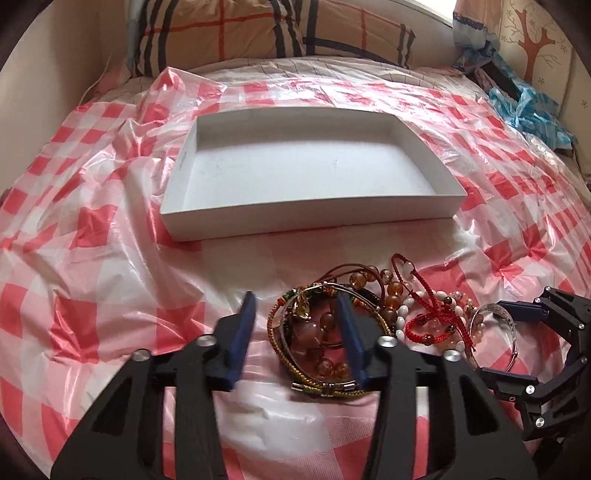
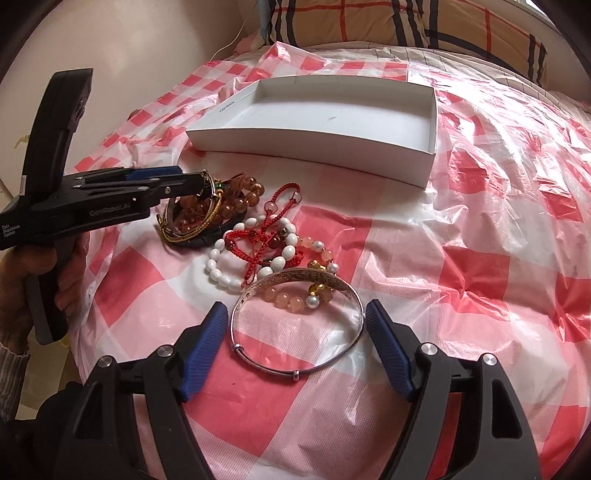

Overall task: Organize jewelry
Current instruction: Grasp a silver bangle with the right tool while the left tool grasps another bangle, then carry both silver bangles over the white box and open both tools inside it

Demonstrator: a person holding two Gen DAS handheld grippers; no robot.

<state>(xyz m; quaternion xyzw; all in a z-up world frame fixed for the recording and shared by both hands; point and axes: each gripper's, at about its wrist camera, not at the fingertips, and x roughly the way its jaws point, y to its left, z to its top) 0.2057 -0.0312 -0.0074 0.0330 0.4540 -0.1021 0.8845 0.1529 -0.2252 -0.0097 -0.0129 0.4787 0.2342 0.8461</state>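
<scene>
An empty white shallow box [image 1: 354, 214] lies on the checked plastic sheet; it also shows in the right wrist view [image 2: 332, 144]. In front of it lies a pile of jewelry. My left gripper [image 1: 297, 301] is open over the left end of the pile, its right finger [image 1: 349, 332] inside a braided yellow-green bracelet [image 1: 280, 339] with amber beads [image 1: 314, 332]. My right gripper [image 2: 295, 310] is open, its fingers either side of a silver bangle [image 2: 295, 373]. White bead [image 2: 221, 273], red cord [image 2: 258, 240] and pink bead [image 2: 291, 301] bracelets lie between.
The red-and-white checked plastic sheet [image 1: 92, 277] covers a soft bed. Plaid pillows [image 1: 229, 29] lie at the back. A blue plastic bag [image 1: 528, 114] sits at the far right. A wall [image 2: 129, 44] runs along the left side.
</scene>
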